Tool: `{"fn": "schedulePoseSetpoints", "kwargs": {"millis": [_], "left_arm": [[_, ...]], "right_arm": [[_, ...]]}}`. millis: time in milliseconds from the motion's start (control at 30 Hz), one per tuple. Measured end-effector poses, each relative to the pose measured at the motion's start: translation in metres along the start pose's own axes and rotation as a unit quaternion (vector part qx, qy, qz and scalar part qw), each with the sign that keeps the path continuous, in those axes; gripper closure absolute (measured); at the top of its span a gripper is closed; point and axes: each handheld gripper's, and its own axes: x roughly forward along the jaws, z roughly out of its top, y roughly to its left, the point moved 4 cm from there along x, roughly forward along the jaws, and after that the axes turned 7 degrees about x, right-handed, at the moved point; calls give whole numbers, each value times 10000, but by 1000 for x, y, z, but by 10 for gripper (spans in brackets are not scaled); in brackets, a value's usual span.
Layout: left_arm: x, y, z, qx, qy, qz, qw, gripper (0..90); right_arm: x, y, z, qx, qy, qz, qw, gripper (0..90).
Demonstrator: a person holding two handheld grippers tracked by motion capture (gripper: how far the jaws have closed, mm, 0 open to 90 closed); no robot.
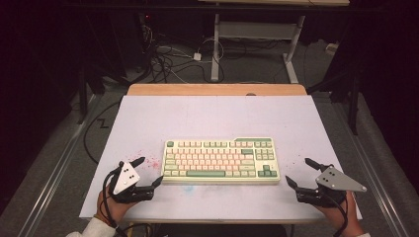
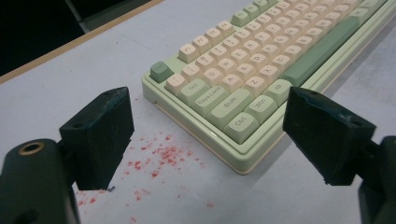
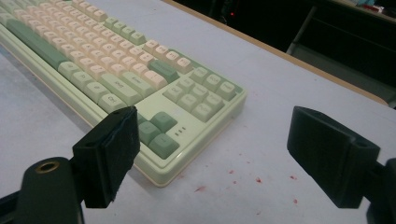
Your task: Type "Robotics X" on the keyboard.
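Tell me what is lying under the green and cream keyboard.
The keyboard rests flat on the white table mat. Red specks dot the mat beside its left end. Whatever is directly beneath the keyboard is covered.

A white table [image 1: 212, 116] flecked with red specks [image 2: 161, 154] is seen; cables [image 1: 165, 59] are tangled on the floor beyond.

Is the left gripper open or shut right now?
Open. The left gripper has its two black fingers spread wide with nothing between them, pointing at the near left corner of the keyboard without touching it.
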Motion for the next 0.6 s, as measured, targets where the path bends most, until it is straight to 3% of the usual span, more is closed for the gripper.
{"fn": "schedulePoseSetpoints", "kwargs": {"millis": [133,233,267,333,400,500,600], "left_arm": [[-1,1,0,38,-43,35,10000,159],[-5,1,-1,-53,-40,-2,10000,174],[-5,2,-1,-72,-57,-6,10000,209],[-8,4,1,-202,-101,-138,9997,388],[-9,4,1,-186,-86,-156,9997,495],[-8,4,1,-184,-21,-166,9997,648],[-8,3,0,-100,113,-306,9994,767]], "right_arm": [[-1,0,0,24,-4,-4,10000,184],[1,2,2,-7,27,16,10000,245],[0,3,3,-48,9,3,10000,308],[-2,3,4,-7,-31,5,10000,408],[-3,3,5,34,22,21,10000,559],[-1,3,3,52,157,5,9999,699],[-1,5,2,-69,238,108,9996,806]]}}
